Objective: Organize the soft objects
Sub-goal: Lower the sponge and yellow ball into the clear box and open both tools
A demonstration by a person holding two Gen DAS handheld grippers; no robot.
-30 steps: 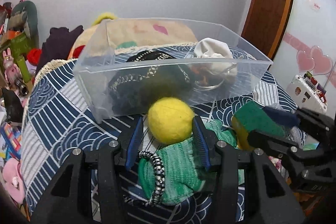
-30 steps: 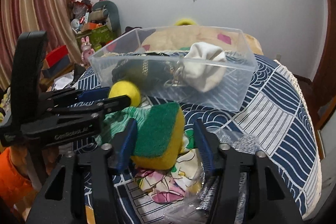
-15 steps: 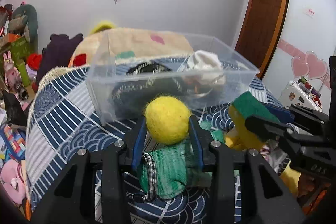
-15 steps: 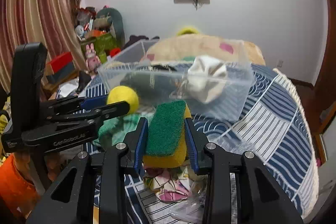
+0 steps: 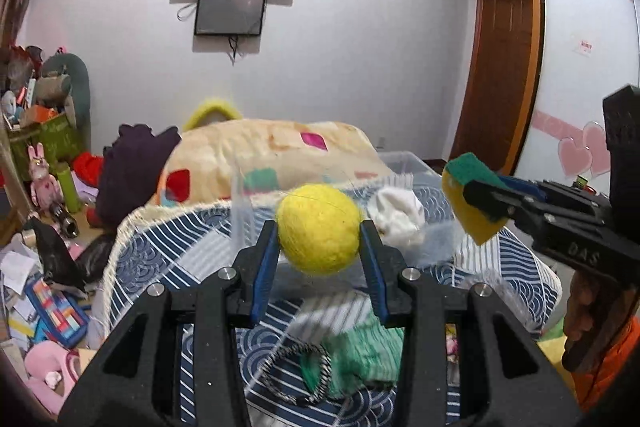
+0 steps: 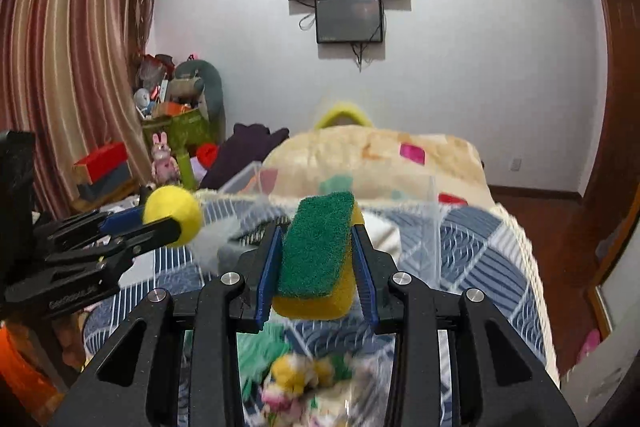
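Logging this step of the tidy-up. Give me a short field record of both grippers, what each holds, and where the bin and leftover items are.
left gripper: shut on yellow felt ball, lifted off the bedspread
right gripper: shut on green and yellow sponge, also lifted
clear plastic bin: ahead of both grippers, on the blue patterned bedspread
in bin: white cloth
left on bedspread: green knit piece, below the ball

Left hand-held gripper [image 5: 319,253] clamped, raised; right hand-held gripper [image 6: 316,263] clamped, raised alongside.
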